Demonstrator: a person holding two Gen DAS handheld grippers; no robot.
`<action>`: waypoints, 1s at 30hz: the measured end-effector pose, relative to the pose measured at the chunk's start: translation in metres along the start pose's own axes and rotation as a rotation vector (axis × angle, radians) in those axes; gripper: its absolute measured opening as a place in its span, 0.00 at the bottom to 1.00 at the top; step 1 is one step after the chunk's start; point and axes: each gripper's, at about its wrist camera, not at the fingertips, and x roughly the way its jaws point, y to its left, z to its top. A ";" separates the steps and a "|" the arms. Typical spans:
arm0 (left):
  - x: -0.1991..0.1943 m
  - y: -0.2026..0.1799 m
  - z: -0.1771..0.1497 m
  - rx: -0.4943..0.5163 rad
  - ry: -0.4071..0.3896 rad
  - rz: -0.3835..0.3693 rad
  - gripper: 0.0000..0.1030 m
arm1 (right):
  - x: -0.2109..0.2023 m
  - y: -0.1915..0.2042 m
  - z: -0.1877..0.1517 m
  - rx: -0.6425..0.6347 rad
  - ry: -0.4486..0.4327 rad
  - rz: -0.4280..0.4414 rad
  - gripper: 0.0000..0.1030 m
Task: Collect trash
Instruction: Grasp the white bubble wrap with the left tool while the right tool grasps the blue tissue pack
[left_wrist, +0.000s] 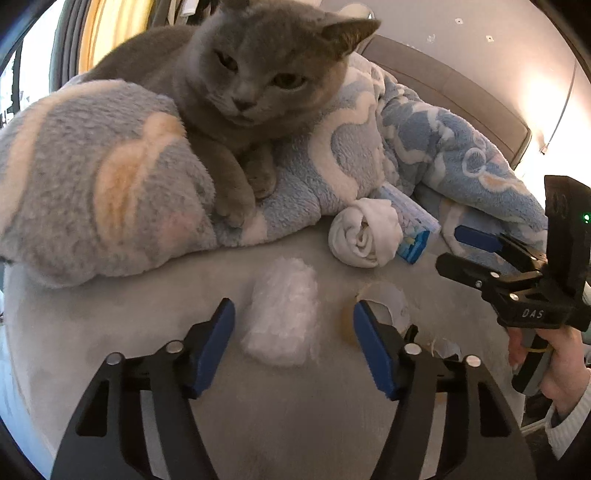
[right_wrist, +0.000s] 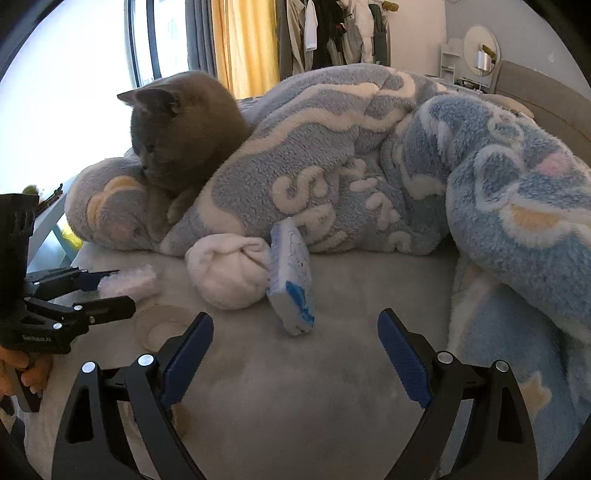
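The left gripper (left_wrist: 293, 343) is released, its jaws wide on both sides of a white tissue wad (left_wrist: 282, 310) that lies on the grey bed (left_wrist: 258, 424). The right gripper (right_wrist: 295, 360) is released too and holds nothing. A tissue pack (right_wrist: 291, 273) leans on a rolled sock (right_wrist: 227, 271) farther back. A cat (left_wrist: 236, 81) rests on the blanket (right_wrist: 332, 166).

A cat (left_wrist: 240, 85) lies on the blanket (left_wrist: 424, 147), behind a tissue wad (left_wrist: 282, 314) and rolled sock (left_wrist: 364, 232).
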 end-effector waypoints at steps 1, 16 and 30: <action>0.003 0.000 0.001 -0.002 0.007 -0.007 0.65 | 0.004 -0.001 0.001 0.004 0.005 0.001 0.78; 0.024 0.009 0.006 -0.040 0.051 -0.033 0.38 | 0.037 -0.010 0.012 0.018 0.038 0.026 0.35; 0.008 -0.007 -0.006 0.033 0.054 -0.064 0.33 | 0.038 -0.002 0.023 0.063 0.042 0.008 0.12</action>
